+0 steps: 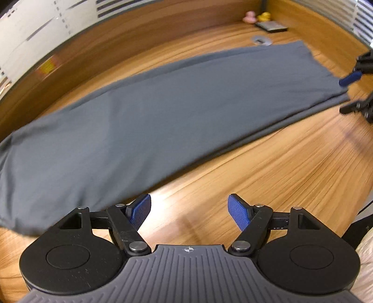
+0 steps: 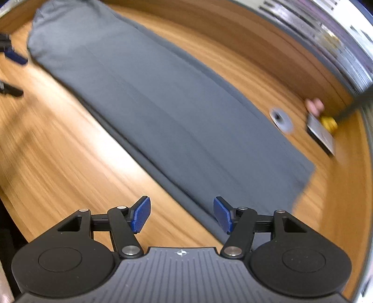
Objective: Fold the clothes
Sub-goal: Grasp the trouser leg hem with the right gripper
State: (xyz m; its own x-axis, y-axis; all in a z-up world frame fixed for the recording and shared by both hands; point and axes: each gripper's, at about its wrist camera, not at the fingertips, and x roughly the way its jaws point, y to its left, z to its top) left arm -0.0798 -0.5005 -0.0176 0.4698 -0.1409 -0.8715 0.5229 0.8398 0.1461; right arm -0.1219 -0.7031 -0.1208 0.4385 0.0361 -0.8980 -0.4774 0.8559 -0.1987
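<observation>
Left tool (image 1: pixel 189 213) first: its blue pads stand wide apart, nothing between them, only bare wood of the surface (image 1: pixel 268 167) showing through the gap. The left-hand pad sits right at the near hem of the grey garment (image 1: pixel 151 111), though whether it touches the cloth is not clear through the blur.

Over to the right tool (image 2: pixel 181 214): gaping as well, pads spread and gripping nothing. The near edge of the garment (image 2: pixel 163 111) runs diagonally under the gap, so cloth shows beneath the right-hand pad and wood beneath the other.

The garment itself lies flat as one long folded strip across the surface, stretching from one tool's side to the other. In the left view the right tool (image 1: pixel 349 93) shows at the strip's far end, just beside its corner; in the right view the left tool (image 2: pixel 11 70) peeks in at the top left by the opposite end.

Further out, beyond the cloth, a round metal grommet (image 2: pixel 281 119) sits in the wood. Past that, near the back wall, a flat grey device (image 1: pixel 271 25) with a yellow duck (image 1: pixel 264 16) and a pink one (image 1: pixel 249 17) just beside it. Everything is smeared with motion blur.
</observation>
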